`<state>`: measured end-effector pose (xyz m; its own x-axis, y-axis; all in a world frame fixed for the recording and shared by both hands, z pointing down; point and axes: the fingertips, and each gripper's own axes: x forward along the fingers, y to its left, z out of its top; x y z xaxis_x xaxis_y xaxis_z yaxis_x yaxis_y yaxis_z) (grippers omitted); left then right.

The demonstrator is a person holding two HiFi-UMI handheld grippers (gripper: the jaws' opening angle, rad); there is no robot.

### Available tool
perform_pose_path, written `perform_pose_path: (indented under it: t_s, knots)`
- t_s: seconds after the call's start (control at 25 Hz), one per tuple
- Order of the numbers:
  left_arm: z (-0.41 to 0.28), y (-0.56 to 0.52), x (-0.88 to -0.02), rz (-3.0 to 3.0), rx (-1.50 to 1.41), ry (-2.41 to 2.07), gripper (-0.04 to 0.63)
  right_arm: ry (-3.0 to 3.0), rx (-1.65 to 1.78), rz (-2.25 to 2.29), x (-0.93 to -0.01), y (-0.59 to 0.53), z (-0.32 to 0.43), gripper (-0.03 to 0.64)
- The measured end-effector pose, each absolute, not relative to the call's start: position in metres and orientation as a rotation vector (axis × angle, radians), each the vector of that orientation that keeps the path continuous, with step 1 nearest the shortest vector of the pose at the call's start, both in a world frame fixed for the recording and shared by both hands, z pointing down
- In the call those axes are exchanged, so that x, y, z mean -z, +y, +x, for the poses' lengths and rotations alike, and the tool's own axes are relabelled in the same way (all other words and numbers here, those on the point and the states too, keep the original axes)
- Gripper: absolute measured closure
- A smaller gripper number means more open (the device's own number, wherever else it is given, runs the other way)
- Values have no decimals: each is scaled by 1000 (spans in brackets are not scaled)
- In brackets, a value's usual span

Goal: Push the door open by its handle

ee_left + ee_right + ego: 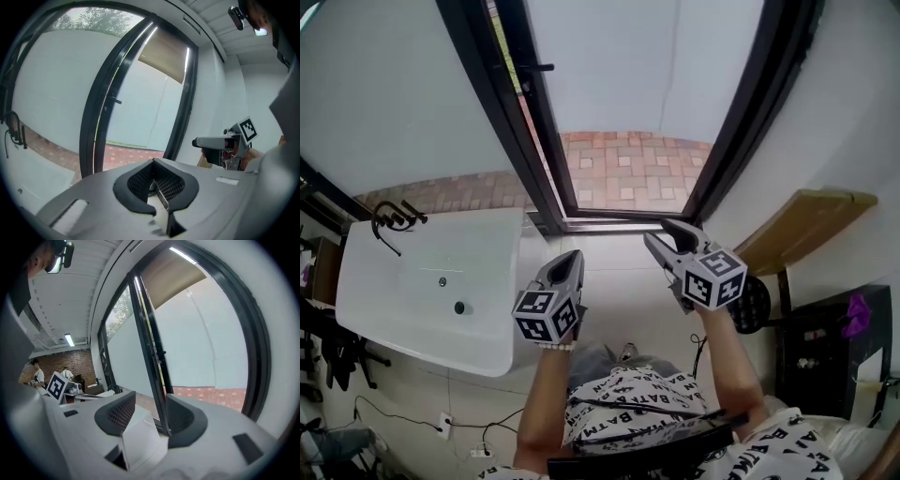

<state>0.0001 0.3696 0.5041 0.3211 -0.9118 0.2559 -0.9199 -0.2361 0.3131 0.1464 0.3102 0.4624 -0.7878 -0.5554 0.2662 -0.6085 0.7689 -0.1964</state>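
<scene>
The door (499,94), a tall pane in a black frame, stands swung outward at the left side of the doorway, and red brick paving (628,173) shows in the gap between its free edge and the right post of the frame. The small black handle (540,67) juts from that free edge, high up the door and well apart from both grippers. The left gripper (570,255) is held just inside the threshold, near its left end, pointing at the foot of the door; its jaws are closed together with nothing between them. The right gripper (654,228) is held near the right end of the threshold, pointing into the opening; its jaws stand wide apart and grip nothing, and in the right gripper view the door's black edge and the handle are seen through the gap, farther off and not touched by either pad. A white tub (487,281) with a black tap (394,217) at its far-left corner lies on the floor to the left of the doorway, its near-right corner beside the left gripper. A wooden board (802,225) leans by the wall on the right.
</scene>
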Motion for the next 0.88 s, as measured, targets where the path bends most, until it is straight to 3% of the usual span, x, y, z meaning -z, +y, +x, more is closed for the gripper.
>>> perform_pose_path:
  t_s: [0.36, 0.88]
  knots:
    - [-18, 325, -526, 2127, -44, -1642, 609, -2802, -335, 772, -448, 238, 110, 399]
    - [-69, 187, -525, 2126, -72, -1644, 609, -2761, -182, 443, -424, 101, -5, 399]
